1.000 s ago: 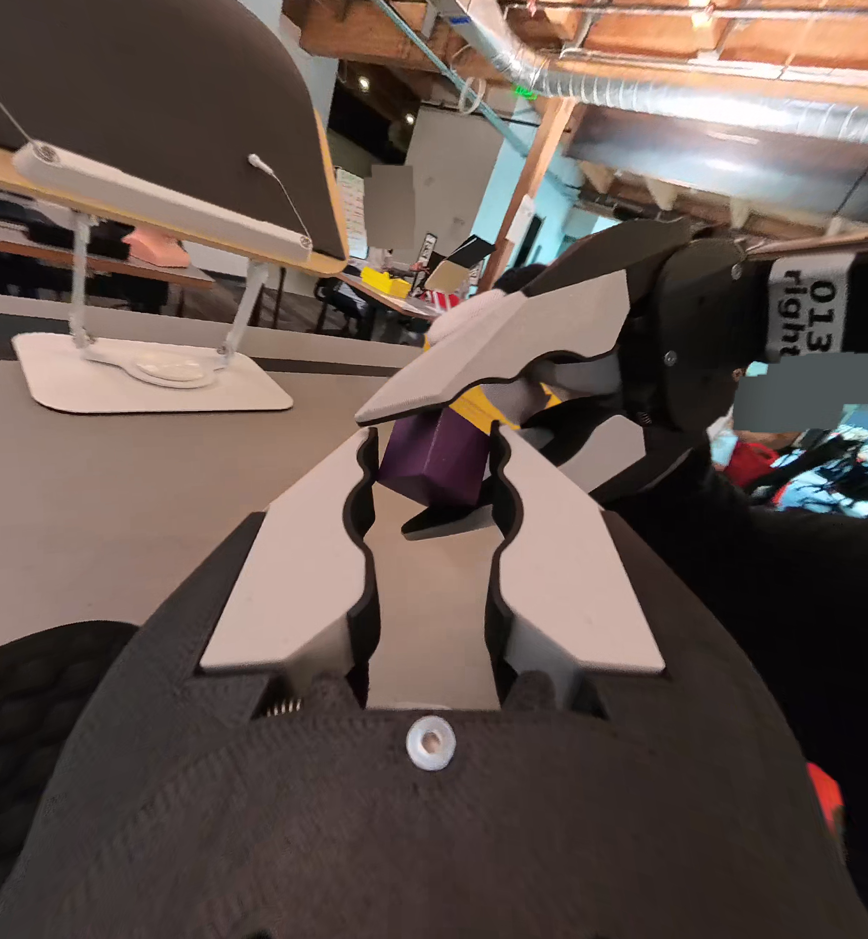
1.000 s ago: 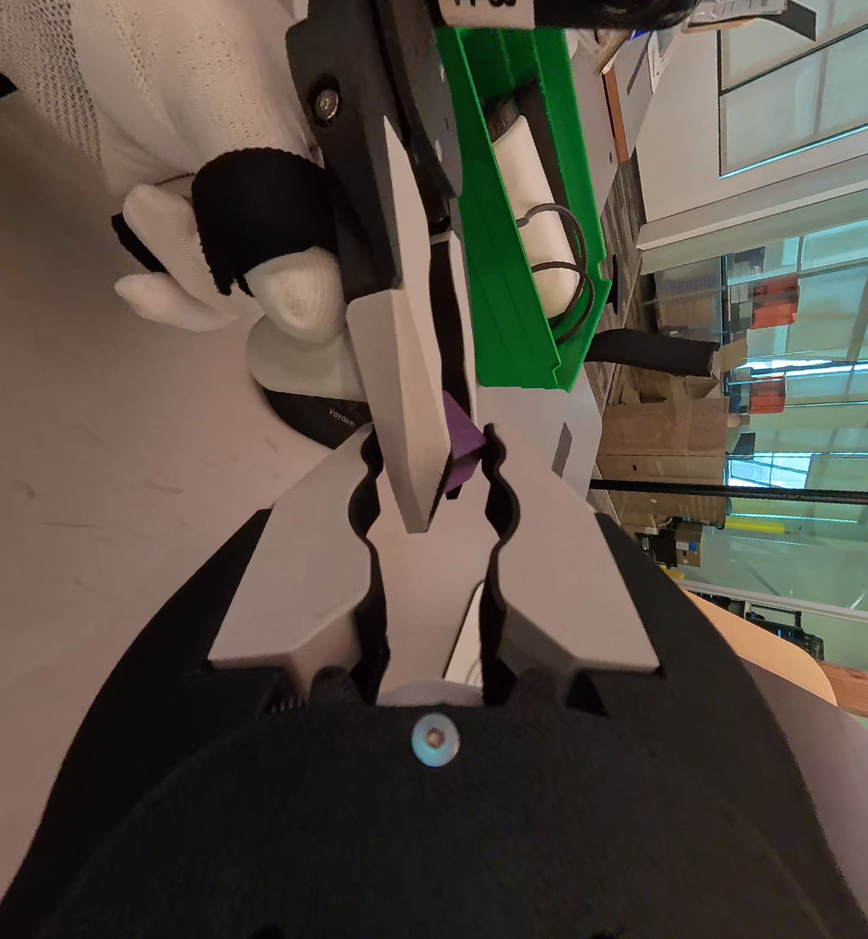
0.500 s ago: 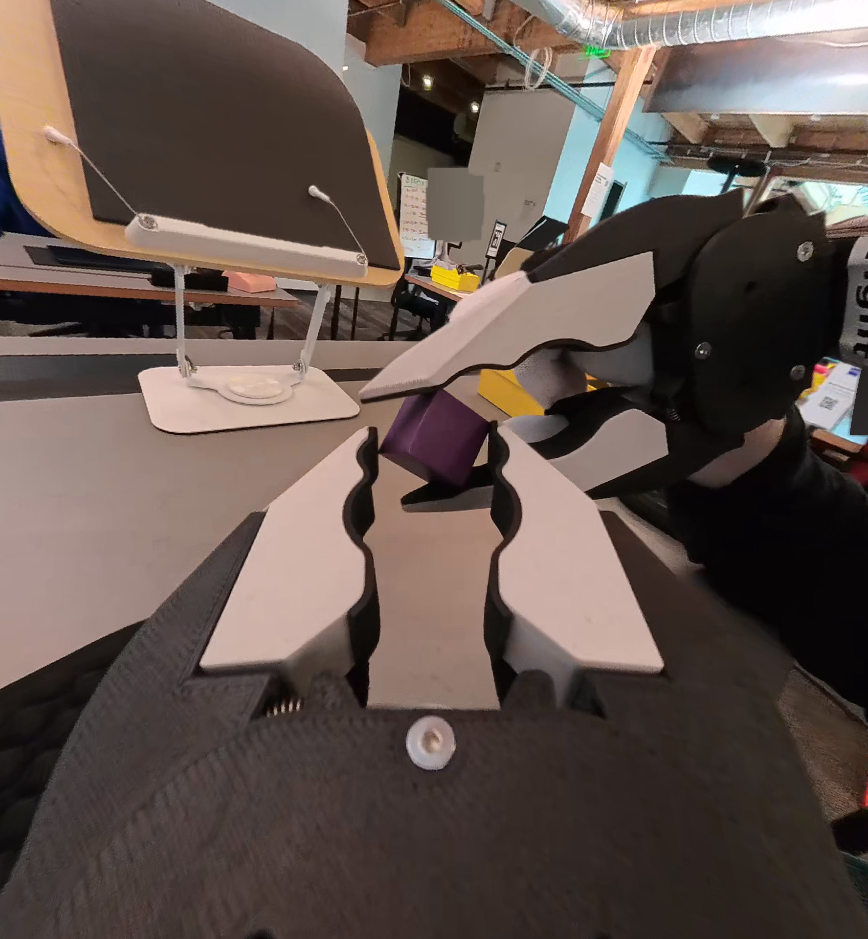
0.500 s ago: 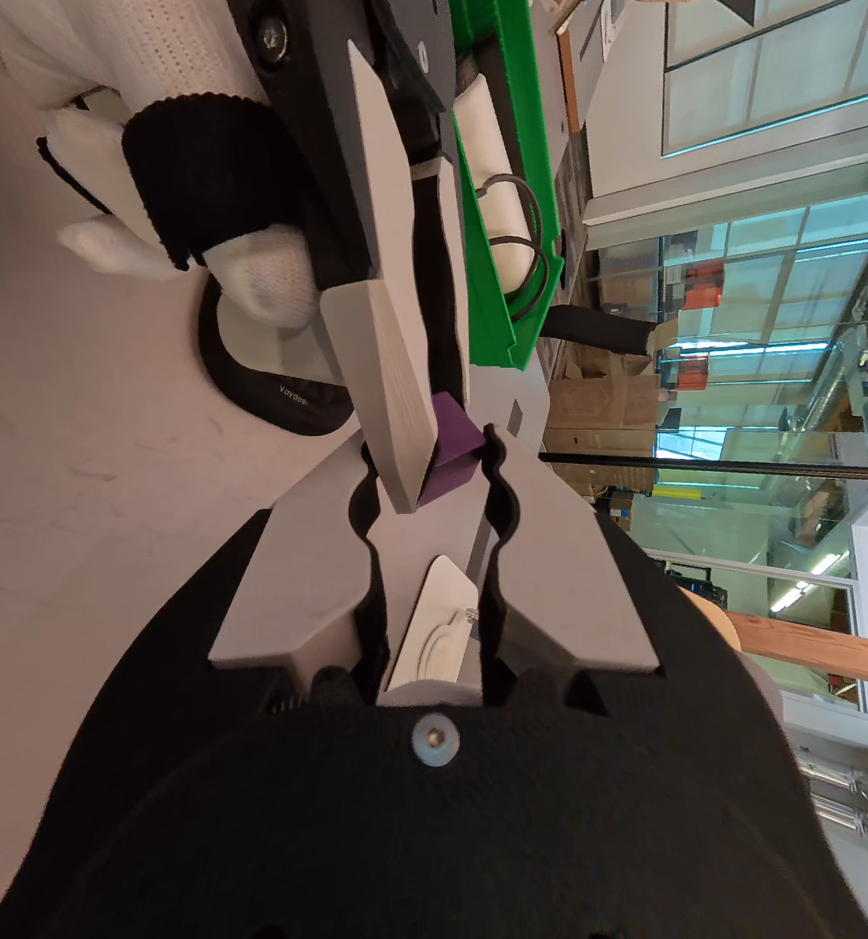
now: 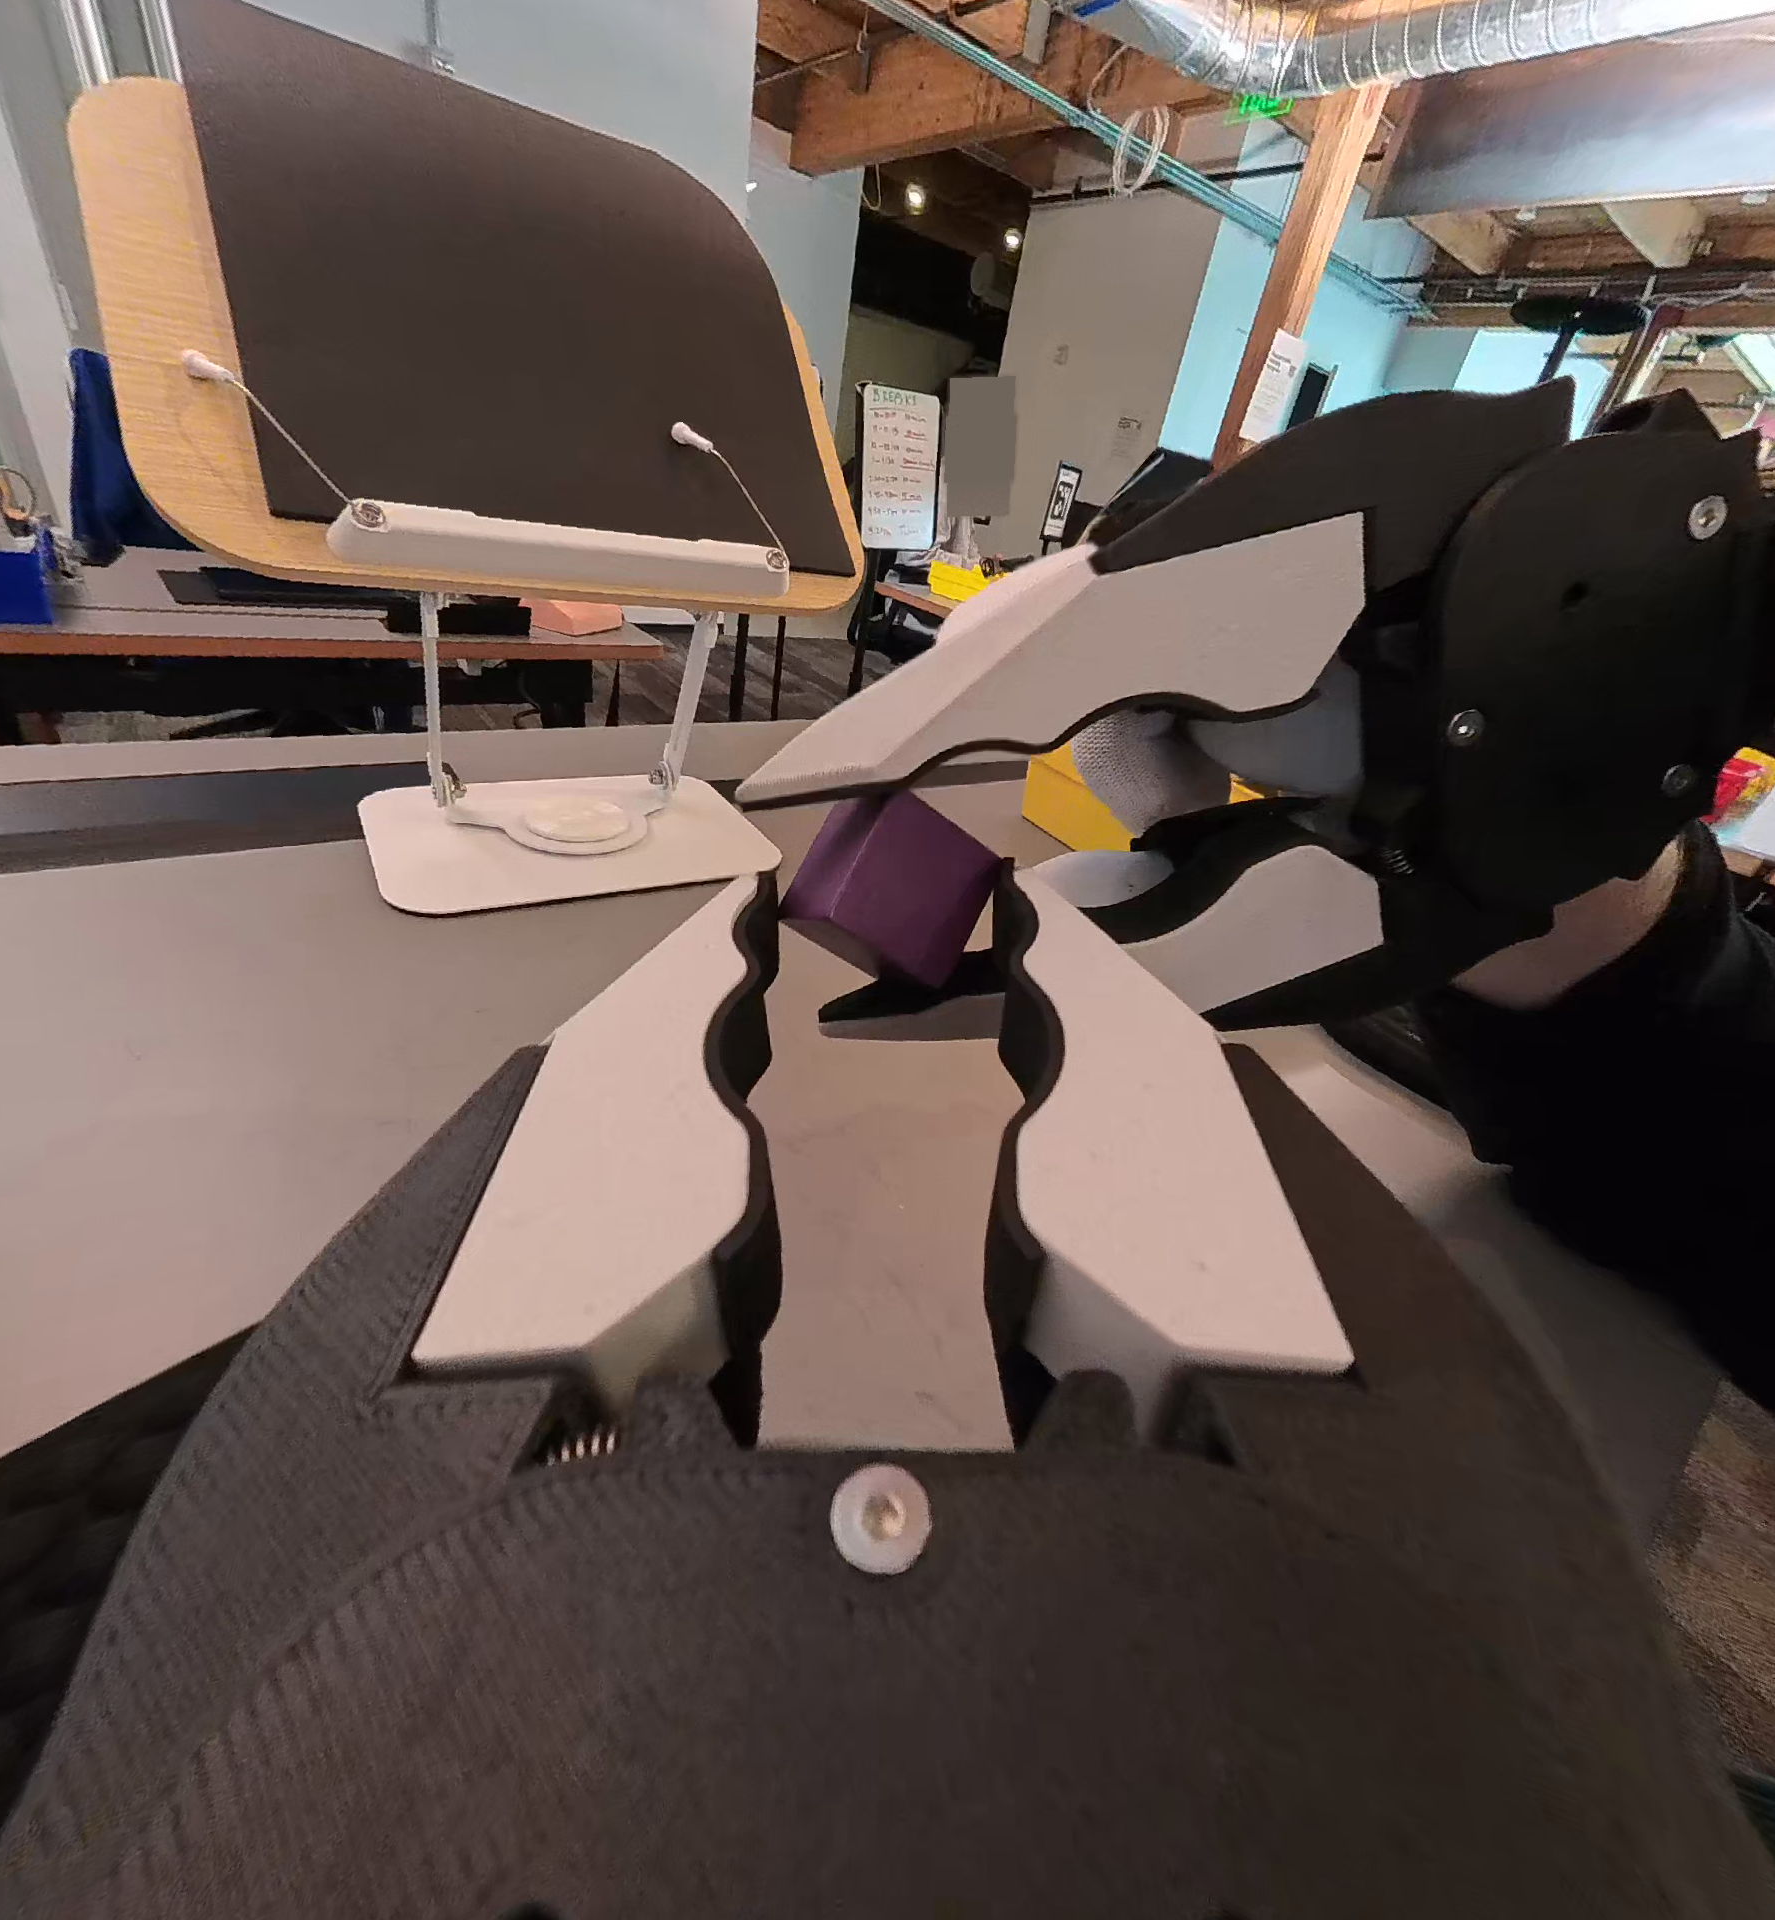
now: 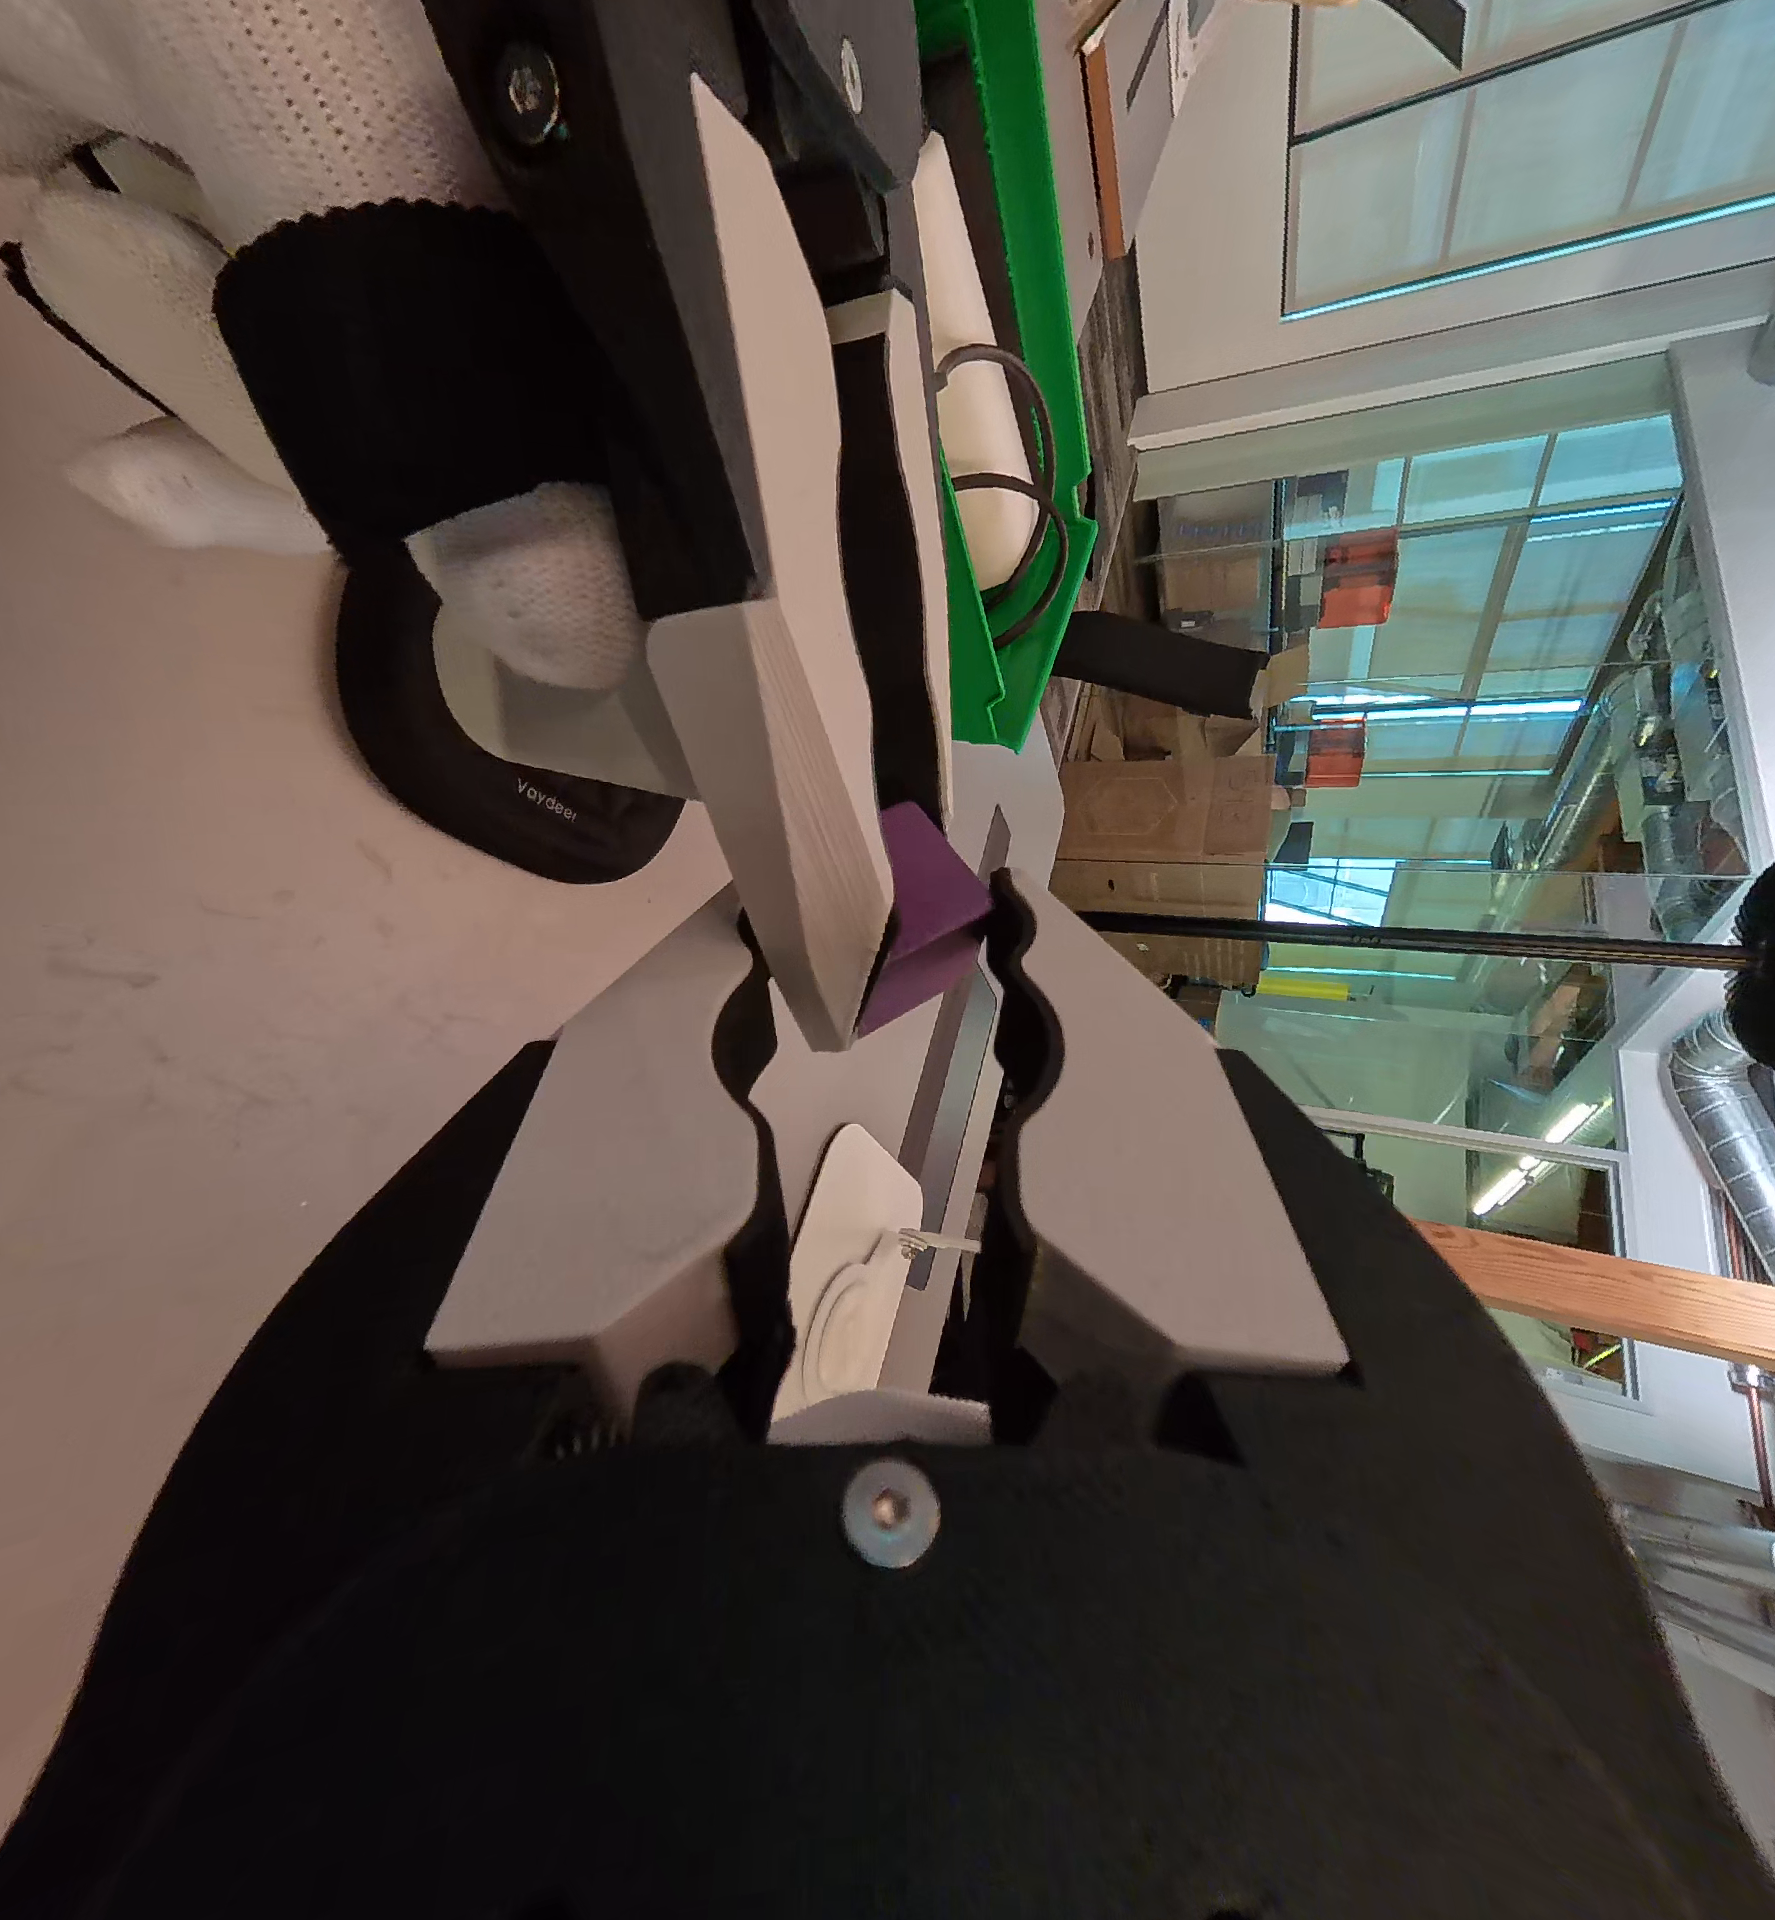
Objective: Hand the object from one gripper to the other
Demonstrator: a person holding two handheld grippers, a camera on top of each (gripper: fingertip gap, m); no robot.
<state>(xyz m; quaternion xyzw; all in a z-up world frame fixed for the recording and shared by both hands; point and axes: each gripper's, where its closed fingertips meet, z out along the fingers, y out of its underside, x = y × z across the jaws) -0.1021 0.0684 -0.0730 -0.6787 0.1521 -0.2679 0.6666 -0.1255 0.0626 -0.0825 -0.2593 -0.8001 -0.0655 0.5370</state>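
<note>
Find the purple block [image 5: 893, 894] aloft, clear of the grey table [image 5: 239, 1039], caught between two crossed grips. Note the left gripper [image 5: 885, 912] nipping its two side faces right at the fingertips, and the right gripper [image 6: 878, 920] clamped over top and underside. Treat one of the right-hand contacts as likely only, hidden in the right wrist view behind a left finger [image 6: 789, 810]. Judging by that double hold, count the exchange as half done, with one release outstanding; cannot tell from here which side to free. Before letting go, confirm a square, full-face bite on the receiving side rather than a corner catch, given the tilt of the block. Open the giving fingers slowly and only slightly, then back straight out along their own line, avoiding any scrape against the crossing fingers. Hold both wrists steady meanwhile. Mind the shallow fingertip purchase: little margin against a slip or twist. For room, use the bare table below and to the left. Stay short of the white base of the book stand [image 5: 550, 862] just beyond the block, and of the green bin [image 6: 1008, 468] past the left gripper.
</note>
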